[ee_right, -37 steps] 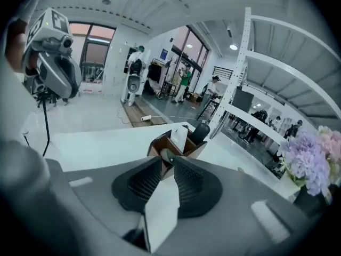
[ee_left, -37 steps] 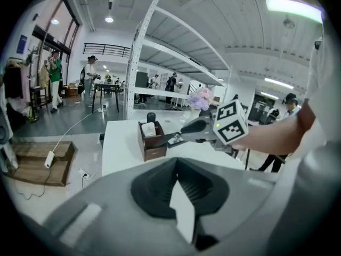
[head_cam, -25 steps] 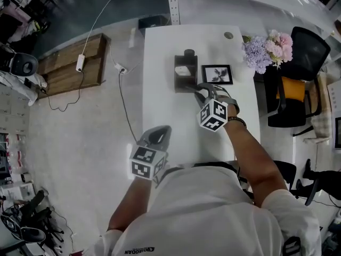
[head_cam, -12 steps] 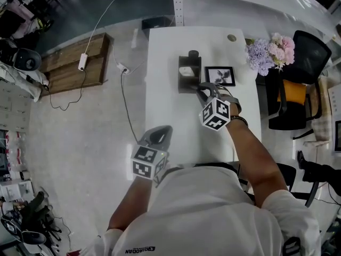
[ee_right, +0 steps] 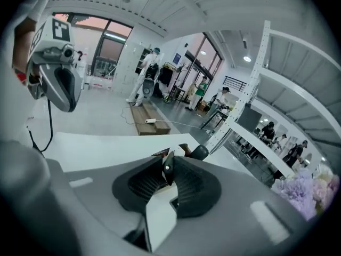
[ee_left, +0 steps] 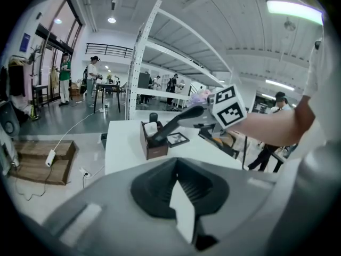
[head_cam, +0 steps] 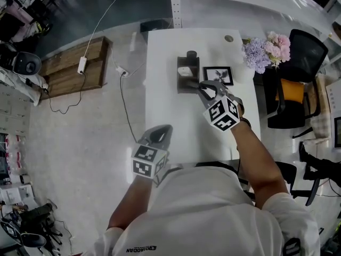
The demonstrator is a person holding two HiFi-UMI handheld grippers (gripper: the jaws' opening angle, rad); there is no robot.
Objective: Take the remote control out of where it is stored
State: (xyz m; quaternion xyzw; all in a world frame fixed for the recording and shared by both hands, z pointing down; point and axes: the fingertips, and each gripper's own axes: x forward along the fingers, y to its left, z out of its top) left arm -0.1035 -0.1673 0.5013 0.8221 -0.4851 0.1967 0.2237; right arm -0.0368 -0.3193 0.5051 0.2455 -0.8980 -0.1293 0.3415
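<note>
Remote control (ee_left: 176,124) was between my right fingers: the right gripper (head_cam: 205,88) had its jaws pressed on the upper end of this long dark bar. They had just been closing on it. From the fingers it ran down at a slant, and its lower end was inside the holder.

White table (head_cam: 165,111) lay under both my grippers and stretched away beyond the fingertips. A bunch of lilac and pink flowers (head_cam: 261,51) stood at its far edge, ahead of my right fingers and off to the right. The dark brown holder (head_cam: 179,81) stood upright just ahead of the right fingertips, slightly to the left. A black picture frame (head_cam: 217,75) lay just beside the holder, straight ahead of the same fingers. In the holder, beyond the remote, a small white thing (head_cam: 184,71) showed, and a black round thing (head_cam: 191,54) stood at the holder's far end.

My left gripper (head_cam: 161,132) was well apart from the holder, nearer to me and left of the right fingers. Its jaws were together with nothing between them.
</note>
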